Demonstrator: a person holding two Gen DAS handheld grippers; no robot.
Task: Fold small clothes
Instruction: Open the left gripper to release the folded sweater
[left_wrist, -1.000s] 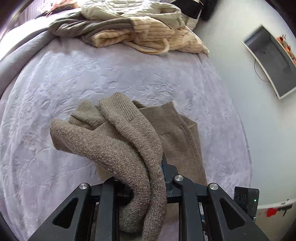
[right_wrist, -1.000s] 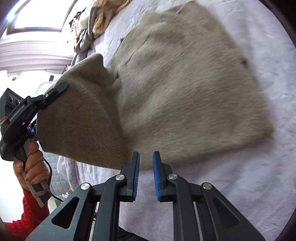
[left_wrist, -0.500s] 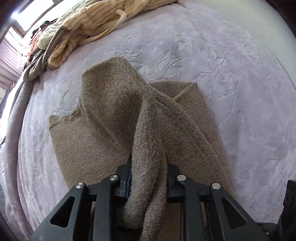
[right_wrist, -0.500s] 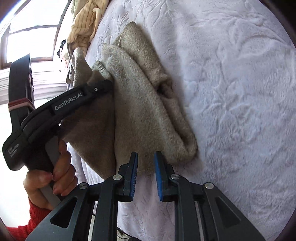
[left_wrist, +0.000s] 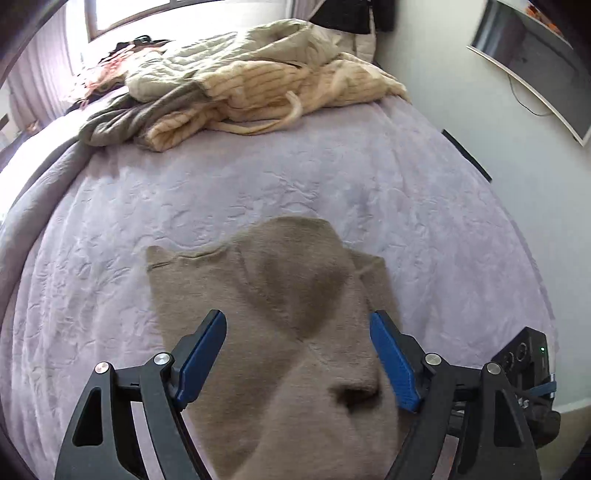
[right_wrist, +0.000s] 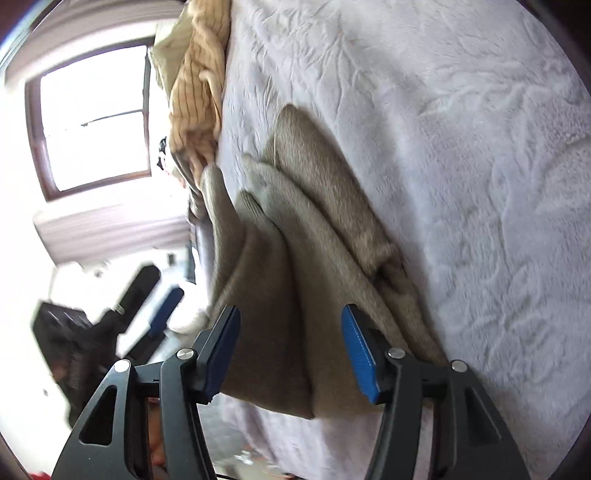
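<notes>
So my left hand-held gripper (left_wrist: 297, 356) has just been opening, jaws wide apart now, and the sweater (left_wrist: 280, 314) lies on the bed right under and between them with neither pad pressing on it. My right hand-held gripper (right_wrist: 290, 354) has just been opening too, the sweater's near edge sitting in the gap, untouched as far as I can see. The sweater's folded in layers, long axis running away from me up the bed (left_wrist: 332, 177). The bedspread is pale lilac with an embossed pattern. Pile of clothes (left_wrist: 243, 88) at the far end, window (right_wrist: 92, 118) behind it, monitor (left_wrist: 535, 62) on the wall.
</notes>
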